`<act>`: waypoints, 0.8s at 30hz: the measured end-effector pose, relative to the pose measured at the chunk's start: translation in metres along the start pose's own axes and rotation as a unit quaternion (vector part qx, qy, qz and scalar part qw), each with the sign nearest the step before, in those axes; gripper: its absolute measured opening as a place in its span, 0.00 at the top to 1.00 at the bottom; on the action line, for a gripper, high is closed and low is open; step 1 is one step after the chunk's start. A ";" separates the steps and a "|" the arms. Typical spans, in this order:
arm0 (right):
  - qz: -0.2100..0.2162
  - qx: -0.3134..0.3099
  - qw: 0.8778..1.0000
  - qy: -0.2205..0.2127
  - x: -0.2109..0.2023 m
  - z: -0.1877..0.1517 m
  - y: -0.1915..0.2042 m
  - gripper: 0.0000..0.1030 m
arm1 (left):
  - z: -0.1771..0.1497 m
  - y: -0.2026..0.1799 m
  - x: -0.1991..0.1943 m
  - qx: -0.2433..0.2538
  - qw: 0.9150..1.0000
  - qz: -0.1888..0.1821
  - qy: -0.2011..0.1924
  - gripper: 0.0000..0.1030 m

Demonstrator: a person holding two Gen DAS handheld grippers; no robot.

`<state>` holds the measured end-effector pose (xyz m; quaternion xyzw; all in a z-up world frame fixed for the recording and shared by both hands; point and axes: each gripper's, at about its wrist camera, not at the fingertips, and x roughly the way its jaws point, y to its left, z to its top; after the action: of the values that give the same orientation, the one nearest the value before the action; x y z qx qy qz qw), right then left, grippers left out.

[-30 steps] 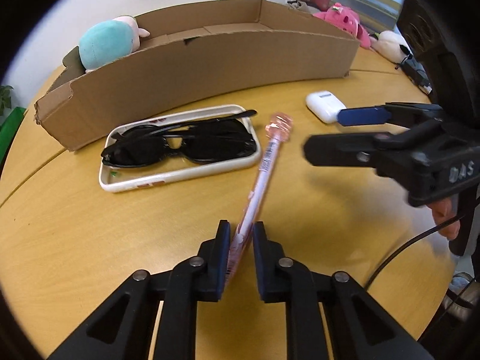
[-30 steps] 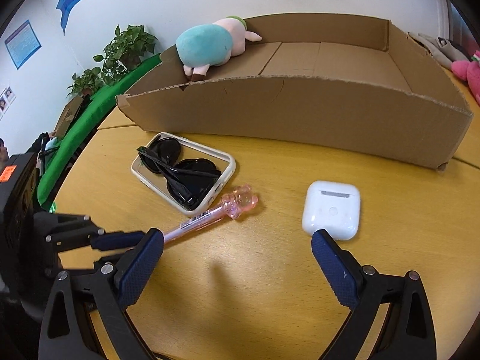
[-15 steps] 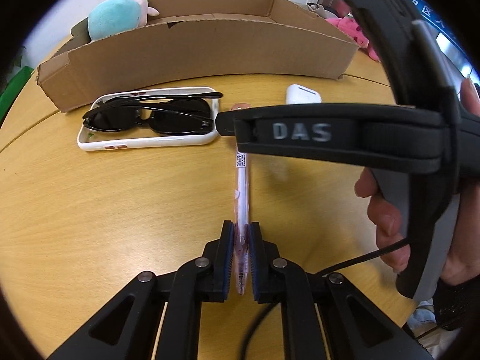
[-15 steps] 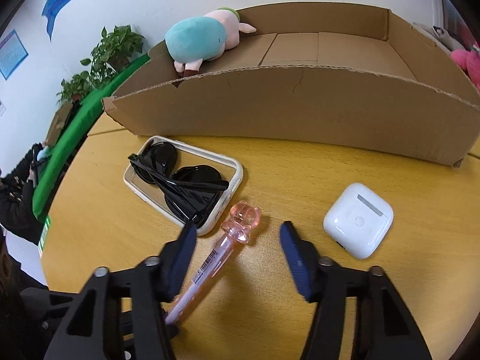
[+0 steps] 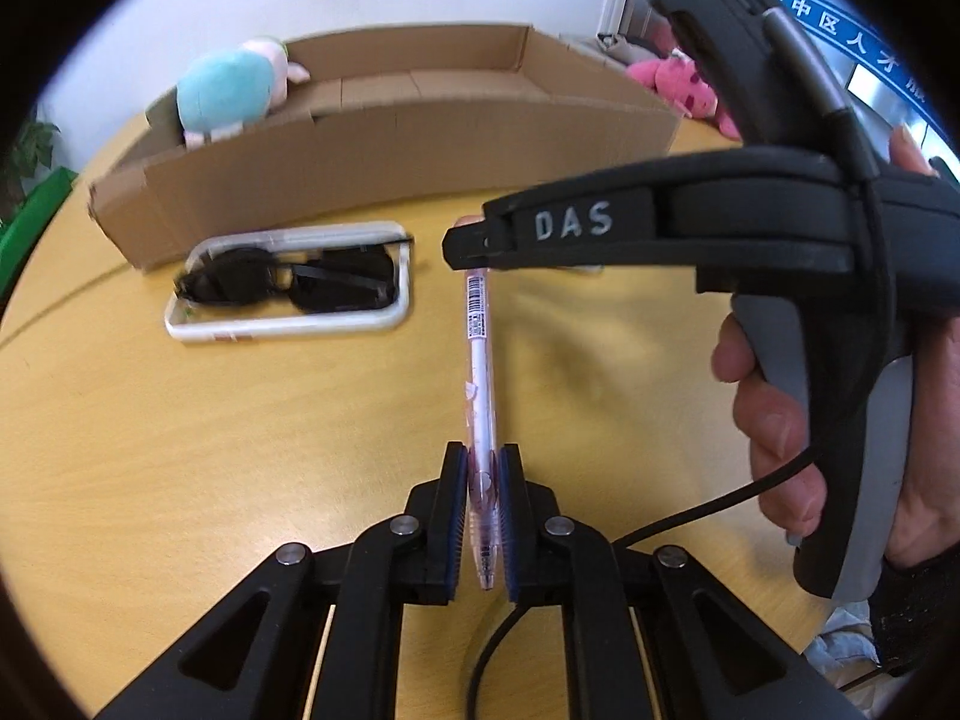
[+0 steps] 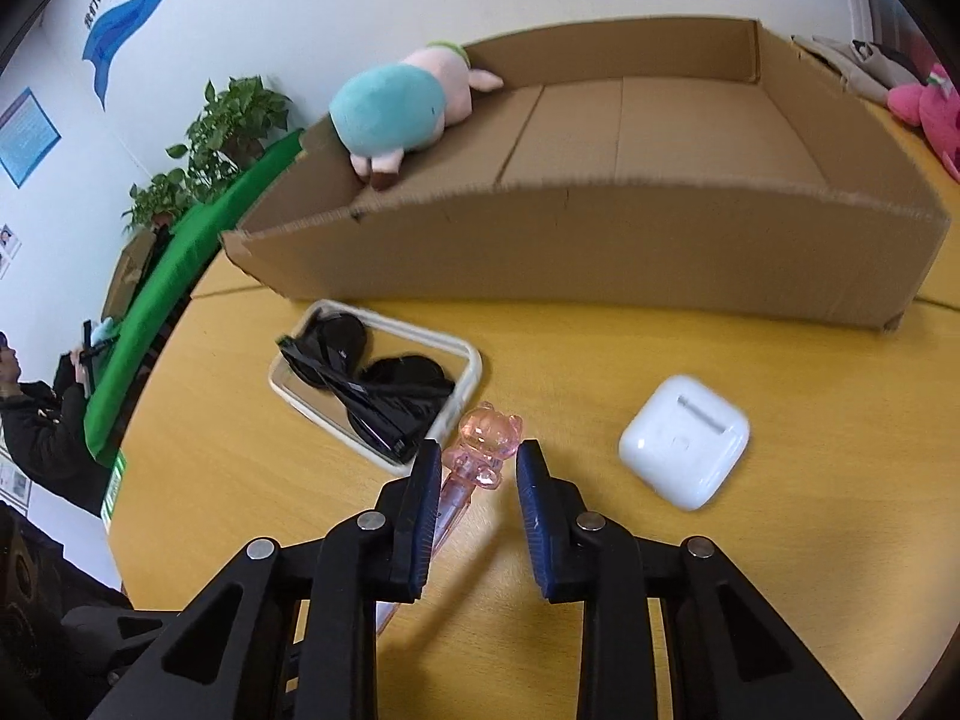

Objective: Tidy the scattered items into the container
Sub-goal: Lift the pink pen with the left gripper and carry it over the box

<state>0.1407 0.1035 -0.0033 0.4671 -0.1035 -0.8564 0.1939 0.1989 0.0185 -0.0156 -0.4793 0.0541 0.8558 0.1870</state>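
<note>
My left gripper point(image 5: 482, 516) is shut on the tip end of a pink pen point(image 5: 480, 360) and holds it above the wooden table point(image 5: 180, 450). The pen's pink bear-shaped top point(image 6: 487, 441) sits between the fingers of my right gripper point(image 6: 474, 498), which is open around it with a gap on the right side. The right gripper also crosses the left wrist view point(image 5: 474, 243). Black sunglasses point(image 6: 366, 387) lie in a white phone case point(image 6: 462, 384) to the left. A white earbud case point(image 6: 687, 441) lies to the right. The cardboard box point(image 6: 600, 252) stands behind, with a teal plush point(image 6: 396, 111) on its left end.
Pink plush toys point(image 6: 927, 114) lie beyond the box at the right. A green board point(image 6: 174, 294) and potted plants point(image 6: 222, 138) stand off the table's left side. A person sits at far left point(image 6: 36, 420). A black cable point(image 5: 720, 504) hangs from the right gripper.
My right gripper has narrowed and moved in around the pen's bear top. My left gripper has kept its hold on the pen's tip end and lifted slightly.
</note>
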 end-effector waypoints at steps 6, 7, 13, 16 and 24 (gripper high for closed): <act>0.012 -0.015 0.999 -0.043 -0.040 0.042 0.011 0.74 | 0.046 -0.006 -0.021 0.016 0.998 0.020 -0.051 0.91; 0.012 -0.019 0.998 -0.051 -0.046 0.050 0.013 0.75 | 0.054 -0.007 -0.026 0.018 0.998 0.021 -0.061 0.91; 0.021 -0.031 0.995 -0.089 -0.083 0.117 0.017 0.75 | 0.113 -0.015 -0.059 0.032 0.992 0.038 -0.120 0.91; 0.026 -0.039 0.994 -0.100 -0.099 0.156 0.020 0.75 | 0.141 -0.014 -0.068 0.036 0.988 0.047 -0.146 0.91; 0.024 -0.068 0.992 -0.103 -0.104 0.262 0.032 0.77 | 0.227 0.013 -0.070 0.022 0.984 0.049 -0.172 0.91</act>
<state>-0.0208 0.1188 0.2292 0.3594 -0.0758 -0.9001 0.2345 0.0453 0.0498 0.1637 -0.3175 0.0633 0.9322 0.1618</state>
